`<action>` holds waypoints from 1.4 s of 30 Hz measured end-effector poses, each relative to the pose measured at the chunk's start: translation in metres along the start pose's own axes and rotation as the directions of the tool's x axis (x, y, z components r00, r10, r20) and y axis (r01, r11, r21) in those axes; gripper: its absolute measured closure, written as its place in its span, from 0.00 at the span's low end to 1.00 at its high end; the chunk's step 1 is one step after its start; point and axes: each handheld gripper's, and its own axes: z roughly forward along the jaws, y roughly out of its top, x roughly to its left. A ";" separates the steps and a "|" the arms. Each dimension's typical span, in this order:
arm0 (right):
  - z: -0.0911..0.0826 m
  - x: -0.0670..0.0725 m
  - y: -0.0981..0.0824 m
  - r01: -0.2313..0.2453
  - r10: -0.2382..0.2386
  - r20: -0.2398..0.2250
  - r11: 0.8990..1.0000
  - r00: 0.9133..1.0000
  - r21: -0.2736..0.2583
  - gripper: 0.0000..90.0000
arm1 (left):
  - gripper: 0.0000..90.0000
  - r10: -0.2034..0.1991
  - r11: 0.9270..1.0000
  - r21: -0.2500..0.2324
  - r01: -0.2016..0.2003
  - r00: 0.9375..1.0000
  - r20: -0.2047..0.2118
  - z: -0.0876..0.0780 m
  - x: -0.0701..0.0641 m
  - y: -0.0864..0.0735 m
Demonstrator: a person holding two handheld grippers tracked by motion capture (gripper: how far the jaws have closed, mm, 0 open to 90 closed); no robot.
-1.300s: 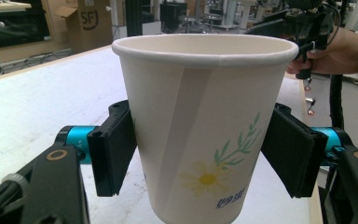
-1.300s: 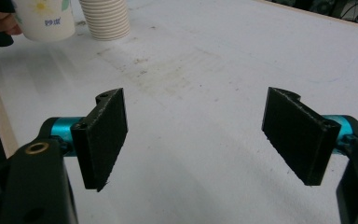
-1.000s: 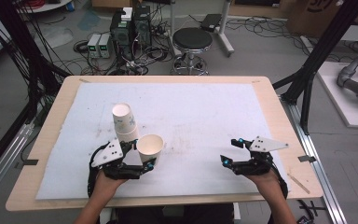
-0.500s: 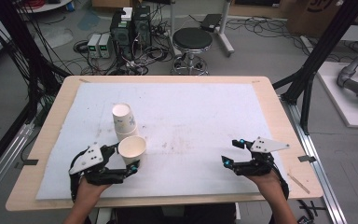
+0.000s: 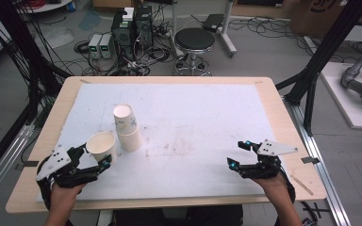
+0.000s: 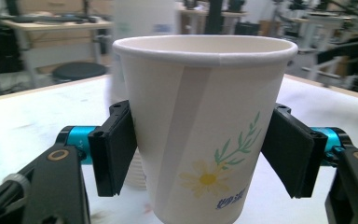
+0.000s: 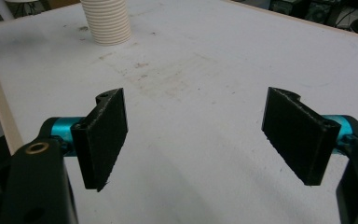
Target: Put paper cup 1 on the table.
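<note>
**Left gripper holds one paper cup beside the stack**

The paper cup [image 6: 205,135], white with a printed daisy and green sprig, stands upright between the two black jaws of the left gripper [image 5: 92,157]. In the left gripper view both pads press against its sides, so the jaws are closed partway on the cup's width and have it gripped. In the high view this cup [image 5: 101,146] sits at the near left part of the table, just beside the stack of cups [image 5: 126,127], which stands upright on the white mat [image 5: 202,117]; I cannot tell whether cup and stack touch. The person's left hand [image 5: 63,197] comes in from the bottom edge behind the gripper.

Well apart, at the near right of the mat, the right gripper [image 5: 238,155] rests low over the surface. In the right gripper view its jaws stand wide apart with nothing between them, bare stained mat showing in the gap, and the ribbed stack [image 7: 106,21] far off at the top left. The wooden table [image 5: 283,108] rims the mat.
</note>
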 end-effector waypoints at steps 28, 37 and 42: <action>0.003 -0.004 -0.001 0.000 0.000 0.001 1.000 1.000 0.008 0.26 | 0.33 -0.059 0.973 0.188 0.133 0.934 -0.352 0.055 0.103 -0.024; 0.003 -0.003 0.000 0.004 -0.004 -0.004 1.000 1.000 0.007 0.26 | 0.34 -0.008 0.957 0.263 0.118 0.923 -0.384 0.056 0.099 -0.025; 0.001 -0.002 0.001 0.001 0.000 -0.008 1.000 1.000 0.009 0.26 | 0.34 -0.007 0.948 0.289 0.132 0.918 -0.397 0.050 0.096 -0.025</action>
